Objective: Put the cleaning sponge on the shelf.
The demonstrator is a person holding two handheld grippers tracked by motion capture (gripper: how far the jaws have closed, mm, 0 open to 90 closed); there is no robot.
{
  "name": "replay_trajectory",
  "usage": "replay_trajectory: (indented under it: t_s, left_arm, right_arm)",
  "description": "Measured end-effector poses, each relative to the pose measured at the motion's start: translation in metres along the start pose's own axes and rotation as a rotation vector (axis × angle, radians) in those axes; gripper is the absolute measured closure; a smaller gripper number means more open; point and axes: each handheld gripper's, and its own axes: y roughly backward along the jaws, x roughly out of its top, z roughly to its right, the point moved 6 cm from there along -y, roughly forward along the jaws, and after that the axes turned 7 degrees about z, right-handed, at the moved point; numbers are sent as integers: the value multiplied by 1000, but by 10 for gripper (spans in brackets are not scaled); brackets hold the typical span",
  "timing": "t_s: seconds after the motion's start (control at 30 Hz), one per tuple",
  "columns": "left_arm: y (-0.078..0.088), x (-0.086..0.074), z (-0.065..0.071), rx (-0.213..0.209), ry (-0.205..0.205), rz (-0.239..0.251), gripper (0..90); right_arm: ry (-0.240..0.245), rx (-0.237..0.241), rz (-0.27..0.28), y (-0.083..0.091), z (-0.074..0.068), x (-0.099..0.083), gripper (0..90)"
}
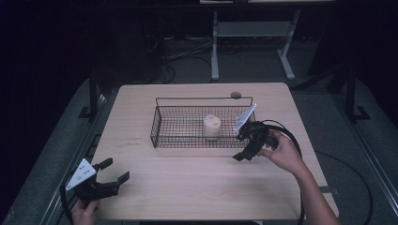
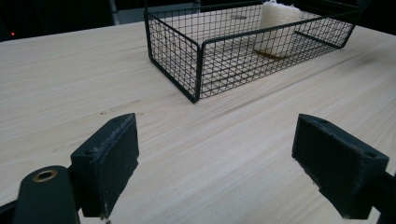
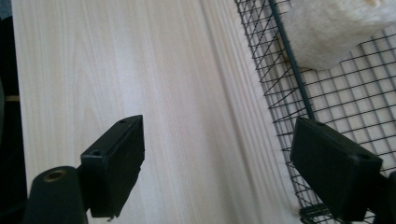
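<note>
A black wire basket (image 1: 202, 99) stands on the far half of the wooden table (image 1: 187, 187). Inside it, toward its right end, a cream fuzzy cylinder (image 1: 211, 125) stands upright. My right gripper (image 1: 241, 146) hovers at the basket's front right corner, open and holding nothing. In the right gripper view (image 3: 215, 154) one jaw is over the basket mesh (image 3: 289, 60) and the other over bare wood; the cylinder (image 3: 331, 32) lies ahead. My left gripper (image 1: 115, 171) rests open near the table's front left corner. It (image 2: 215, 149) faces the basket (image 2: 173, 51) and the cylinder (image 2: 278, 28) from well back.
A small round grey disc (image 1: 235, 95) lies at the table's back edge, behind the basket. Bare wood stretches between the basket and the front edge. Past the table, a grey metal stand (image 1: 214, 47) and cables sit on the dark floor.
</note>
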Motion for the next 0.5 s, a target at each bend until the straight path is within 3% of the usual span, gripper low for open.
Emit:
replay_trajectory:
  t_s: [0.2, 0.3, 0.5]
  left_arm:
    - [0, 0, 0, 3, 7, 3, 140]
    - [0, 0, 0, 1, 0, -2, 140]
    - [0, 0, 0, 1, -1, 0, 140]
  right_arm:
    - [3, 5, 22, -3, -7, -5, 174]
    - [2, 9, -1, -3, -10, -9, 174]
    - [-3, 3, 26, -1, -14, -15, 174]
